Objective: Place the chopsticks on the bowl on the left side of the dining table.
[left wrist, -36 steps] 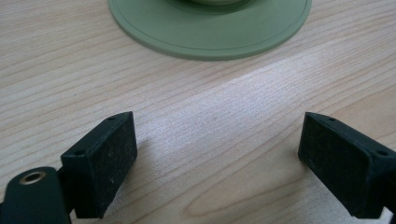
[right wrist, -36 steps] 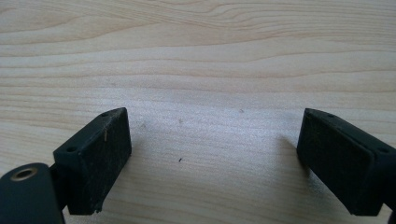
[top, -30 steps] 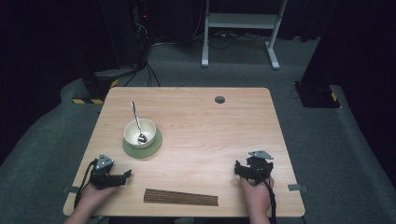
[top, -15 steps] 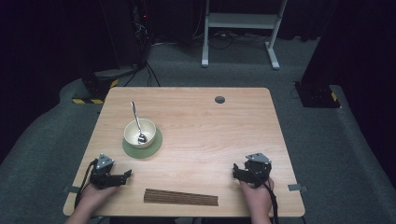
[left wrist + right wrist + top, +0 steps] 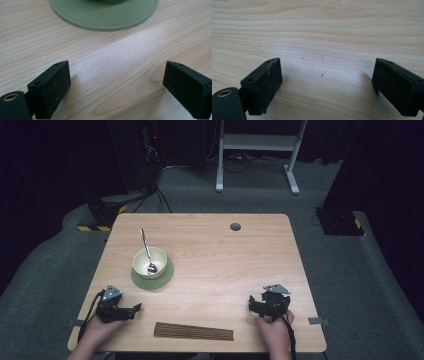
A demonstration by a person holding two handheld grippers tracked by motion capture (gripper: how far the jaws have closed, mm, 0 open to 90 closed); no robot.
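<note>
pale wood table (image 5: 215,270) seen from above. nearest the person, a dark brown bundle of sticks (image 5: 194,331) lies flat along the front edge, between the two hands. the left gripper (image 5: 131,310) rests on the table at the front left, jaws spread wide with bare wood between them. the right gripper (image 5: 256,303) rests at the front right, jaws also spread wide and holding nothing. beyond the left gripper, near it but apart, a green saucer (image 5: 167,275) carries a cream bowl (image 5: 149,261) with a metal spoon (image 5: 146,251) leaning inside.
</note>
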